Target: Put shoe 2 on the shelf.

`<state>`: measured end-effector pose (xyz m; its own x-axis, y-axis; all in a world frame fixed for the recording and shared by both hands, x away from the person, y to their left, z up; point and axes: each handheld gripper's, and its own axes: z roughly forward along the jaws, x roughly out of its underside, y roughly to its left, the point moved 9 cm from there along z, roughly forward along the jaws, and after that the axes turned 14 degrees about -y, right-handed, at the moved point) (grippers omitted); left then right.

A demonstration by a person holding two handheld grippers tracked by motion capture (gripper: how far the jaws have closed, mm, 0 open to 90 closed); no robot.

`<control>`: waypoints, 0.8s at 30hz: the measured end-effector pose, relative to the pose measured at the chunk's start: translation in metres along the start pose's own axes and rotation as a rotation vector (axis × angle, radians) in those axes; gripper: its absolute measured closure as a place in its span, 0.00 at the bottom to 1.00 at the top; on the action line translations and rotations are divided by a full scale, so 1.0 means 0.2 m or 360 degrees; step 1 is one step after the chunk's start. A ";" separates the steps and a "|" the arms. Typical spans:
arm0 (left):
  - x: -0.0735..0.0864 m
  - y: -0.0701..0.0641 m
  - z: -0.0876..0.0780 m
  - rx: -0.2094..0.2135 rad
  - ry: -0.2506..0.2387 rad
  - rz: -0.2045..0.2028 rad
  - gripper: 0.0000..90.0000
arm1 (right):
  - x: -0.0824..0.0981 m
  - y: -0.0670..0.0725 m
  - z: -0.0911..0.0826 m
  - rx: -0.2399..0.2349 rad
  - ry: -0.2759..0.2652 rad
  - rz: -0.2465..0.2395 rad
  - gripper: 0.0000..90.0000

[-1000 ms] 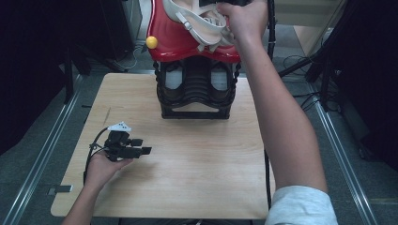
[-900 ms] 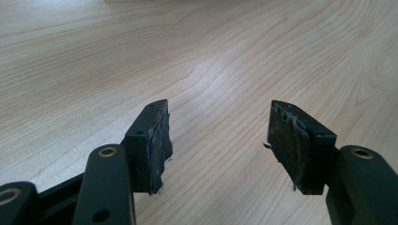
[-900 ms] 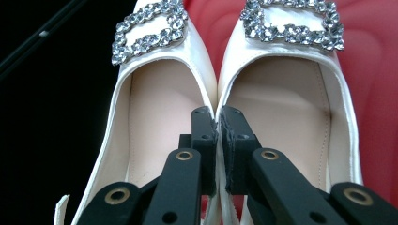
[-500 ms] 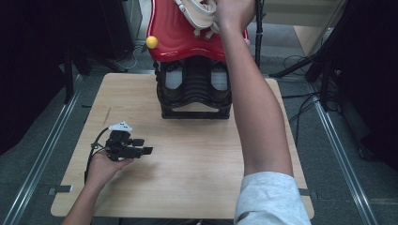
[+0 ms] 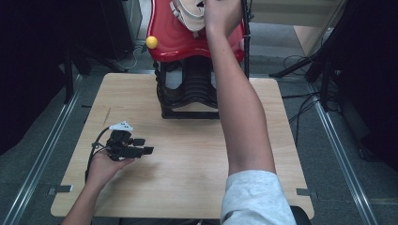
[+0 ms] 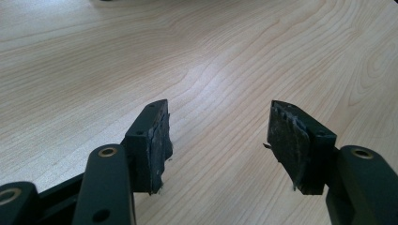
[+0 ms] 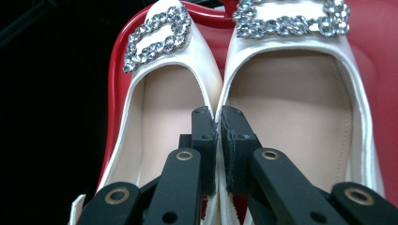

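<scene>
A pair of glossy white shoes with rhinestone buckles lies side by side in a red tub [image 7: 375, 56]. My right gripper [image 7: 218, 115] is shut on the touching inner walls of the left shoe [image 7: 159, 93] and the right shoe [image 7: 291, 93]. In the high view the right hand [image 5: 220, 14] reaches over the red tub [image 5: 173, 42] at the far edge, beside the white shoes [image 5: 187, 16]. My left gripper [image 5: 141, 146] rests low over the wooden table [image 5: 187, 168] at the front left, and its jaws [image 6: 218, 124] stand open with nothing between them.
The red tub sits on a black ribbed stand [image 5: 187, 89] at the back middle of the table. A yellow ball [image 5: 151, 42] shows at the tub's left rim. Dark floor, metal rails and cables surround the table.
The right hand with the shoes has shifted left and farther back over the red tub. The left hand and its gripper have stayed where they were.
</scene>
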<state>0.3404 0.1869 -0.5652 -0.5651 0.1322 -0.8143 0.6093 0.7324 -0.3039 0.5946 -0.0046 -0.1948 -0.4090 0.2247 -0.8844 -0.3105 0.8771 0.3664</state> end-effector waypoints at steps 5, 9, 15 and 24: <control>0.00 0.00 0.00 -0.0001 0.0000 -0.0001 0.44 | 0.05 0.00 0.02 -0.0002 -0.0026 0.0037 0.96; 0.00 0.00 0.01 0.0004 0.0007 0.0008 0.44 | 0.06 0.01 0.01 0.0008 -0.0023 0.0038 0.95; 0.00 -0.01 0.01 0.0002 0.0012 0.0008 0.44 | 0.09 0.02 -0.01 0.0012 -0.0011 0.0012 0.94; 0.00 -0.01 0.02 0.0001 0.0013 0.0011 0.44 | 0.05 0.03 -0.04 -0.0087 -0.0066 -0.0047 0.89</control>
<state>0.3424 0.1835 -0.5660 -0.5652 0.1427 -0.8125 0.6137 0.7309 -0.2986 0.5810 -0.0007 -0.1998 -0.3633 0.2176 -0.9059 -0.3685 0.8595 0.3543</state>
